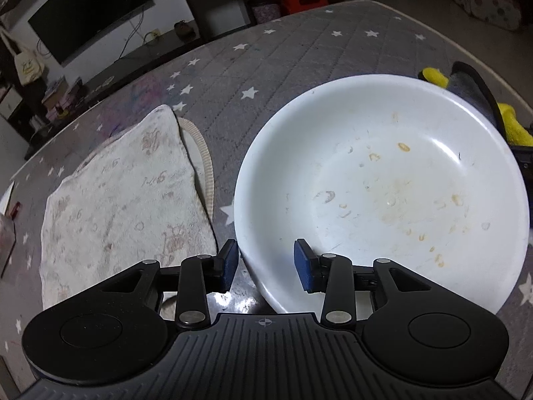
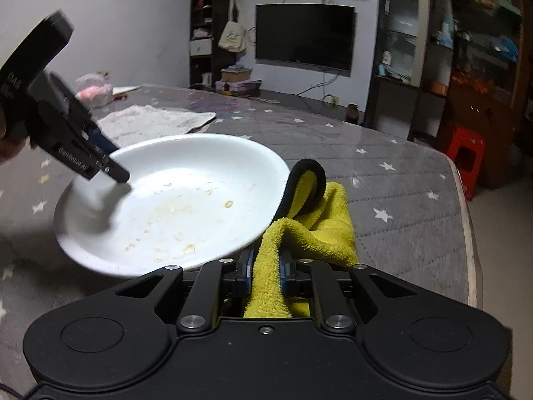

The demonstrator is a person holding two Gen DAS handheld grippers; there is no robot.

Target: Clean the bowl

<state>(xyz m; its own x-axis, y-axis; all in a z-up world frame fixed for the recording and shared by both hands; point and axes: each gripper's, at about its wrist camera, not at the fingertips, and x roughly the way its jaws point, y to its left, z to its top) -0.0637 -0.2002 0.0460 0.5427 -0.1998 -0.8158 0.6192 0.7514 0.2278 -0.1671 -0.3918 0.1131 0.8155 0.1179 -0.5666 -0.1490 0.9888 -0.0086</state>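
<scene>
My left claw (image 1: 266, 268) gapes astride the dirty white bowl's (image 1: 383, 183) rim; my right claw (image 2: 265, 275) pinches the yellow cloth (image 2: 319, 230).

Your left gripper (image 1: 266, 266): jaws apart, blue pads (image 1: 230, 265) straddling near rim of bowl (image 1: 383, 180), one finger outside, one inside. Contact with rim unclear. In right wrist view, left gripper (image 2: 115, 166) slants down from upper left, fingertips at rim; sliver of your hand (image 2: 6, 146) at frame edge behind it. Your right gripper (image 2: 265, 275): jaws closed tight on cloth (image 2: 266, 266), pads pressing both sides, held low beside the rim.
</scene>
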